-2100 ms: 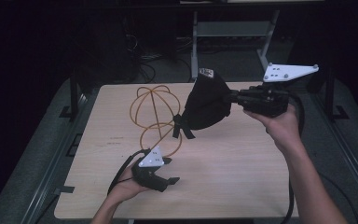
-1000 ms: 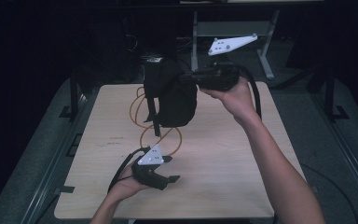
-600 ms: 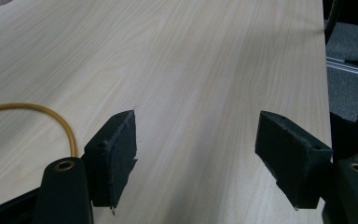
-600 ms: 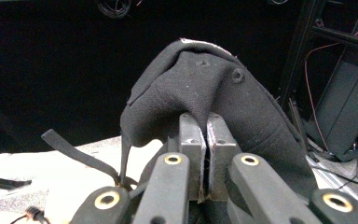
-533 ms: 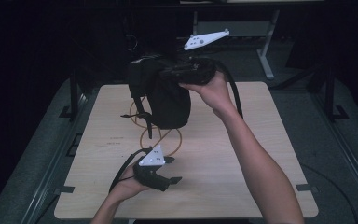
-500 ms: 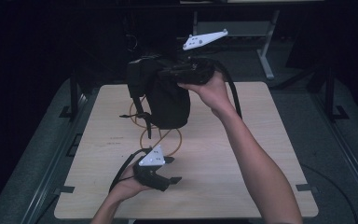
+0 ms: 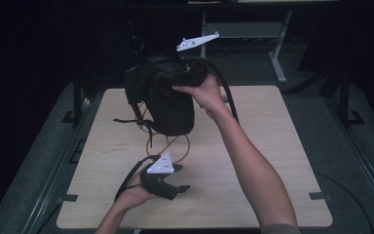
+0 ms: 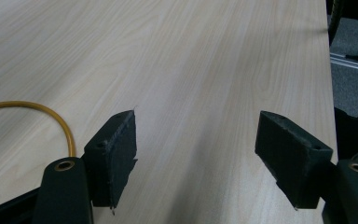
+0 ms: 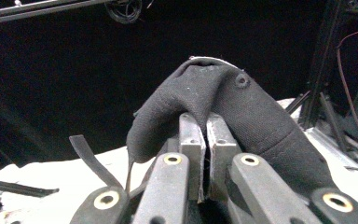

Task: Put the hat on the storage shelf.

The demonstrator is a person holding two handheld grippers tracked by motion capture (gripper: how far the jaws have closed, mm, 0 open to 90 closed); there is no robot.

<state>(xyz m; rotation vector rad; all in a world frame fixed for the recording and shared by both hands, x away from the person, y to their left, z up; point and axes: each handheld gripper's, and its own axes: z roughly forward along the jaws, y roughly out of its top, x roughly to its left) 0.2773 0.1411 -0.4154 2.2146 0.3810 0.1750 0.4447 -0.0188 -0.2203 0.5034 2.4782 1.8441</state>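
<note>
the black bag [image 7: 168, 100] is pinched by its fabric in the closed right hand-held gripper [image 9: 204, 154], hanging below it; the left hand-held gripper [image 8: 196, 154] is held open on the desk [image 7: 272, 146].

Bag [image 7: 168, 105] hanging from right claw [image 7: 163, 78] above far left of worktop [image 7: 272, 146]; wire frame [image 7: 168, 144] beneath; left claw [image 7: 182, 187] resting nearer front edge.

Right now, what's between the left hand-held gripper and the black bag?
In the high view, the yellow wire frame loops over the table between the left hand-held gripper and the black bag, which hangs from the right hand-held gripper.
</note>
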